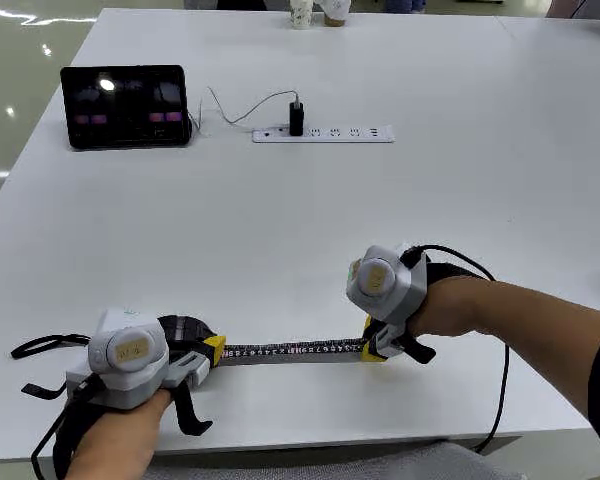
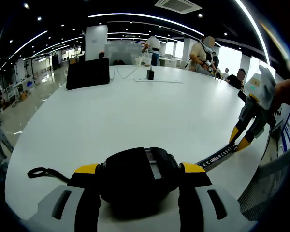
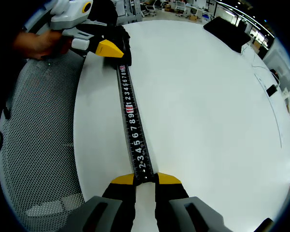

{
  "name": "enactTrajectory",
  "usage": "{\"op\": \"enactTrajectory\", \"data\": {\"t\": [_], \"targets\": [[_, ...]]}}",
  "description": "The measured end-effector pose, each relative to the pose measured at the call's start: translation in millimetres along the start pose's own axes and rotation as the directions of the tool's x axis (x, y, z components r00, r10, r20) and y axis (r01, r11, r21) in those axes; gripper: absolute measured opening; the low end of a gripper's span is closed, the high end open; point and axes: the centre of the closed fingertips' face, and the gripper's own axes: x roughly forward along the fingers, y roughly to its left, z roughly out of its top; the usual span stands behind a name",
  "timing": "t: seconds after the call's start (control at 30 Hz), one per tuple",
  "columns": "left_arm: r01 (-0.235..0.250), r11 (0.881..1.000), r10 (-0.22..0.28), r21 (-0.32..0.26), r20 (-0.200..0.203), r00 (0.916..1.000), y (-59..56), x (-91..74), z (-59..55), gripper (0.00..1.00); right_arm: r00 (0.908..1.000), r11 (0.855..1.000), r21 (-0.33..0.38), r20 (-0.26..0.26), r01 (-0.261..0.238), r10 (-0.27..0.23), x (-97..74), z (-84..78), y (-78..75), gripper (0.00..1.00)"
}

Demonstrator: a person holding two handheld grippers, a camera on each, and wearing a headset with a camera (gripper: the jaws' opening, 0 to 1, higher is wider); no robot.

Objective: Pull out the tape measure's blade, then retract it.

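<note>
The black tape measure case (image 1: 187,332) (image 2: 137,176) rests on the white table near its front edge, and my left gripper (image 1: 208,352) (image 2: 140,169) is shut on it. Its dark numbered blade (image 1: 290,350) (image 3: 131,125) (image 2: 216,157) runs out flat over the table to the right. My right gripper (image 1: 372,350) (image 3: 145,179) is shut on the blade's end, with its yellow fingertips (image 3: 122,180) pinched on the tip. In the right gripper view the case (image 3: 121,41) and the left gripper (image 3: 108,48) lie at the far end of the blade.
A dark tablet (image 1: 127,105) stands at the back left, with a white power strip (image 1: 325,133) and a black plug to its right. Cups (image 1: 302,12) sit at the far edge. A black strap (image 1: 45,345) trails left of the case. People stand beyond the table.
</note>
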Motion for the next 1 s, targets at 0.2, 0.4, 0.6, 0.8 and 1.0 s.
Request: {"op": "enactTrajectory", "data": {"t": [0.2,0.4,0.6,0.8,1.0], "targets": [[0.001,1.0,-0.001,0.0,0.0,1.0,0.0,0.1,0.0,0.6,1.0,1.0,0.008,-0.001,-0.003,0.003,0.8,1.5,0.3,0.11],[0.001,1.0,-0.001,-0.001,-0.002,1.0,0.1,0.2,-0.3,0.6,1.0,1.0,0.01,-0.001,-0.004,0.004,1.4,3.0,0.0,0.11],[0.001,1.0,-0.001,-0.001,-0.002,1.0,-0.3,0.3,-0.3,0.6,1.0,1.0,0.004,0.0,-0.005,0.005,1.1,4.3,1.0,0.11],[0.0,1.0,0.0,-0.001,0.0,1.0,-0.3,0.6,-0.3,0.6,1.0,1.0,0.0,0.0,-0.005,0.005,1.2,6.1,1.4,0.12],[0.001,1.0,-0.001,-0.002,-0.001,1.0,-0.4,0.4,-0.1,0.61,1.0,1.0,0.012,0.003,-0.006,0.006,1.0,7.7,1.7,0.12]]}}
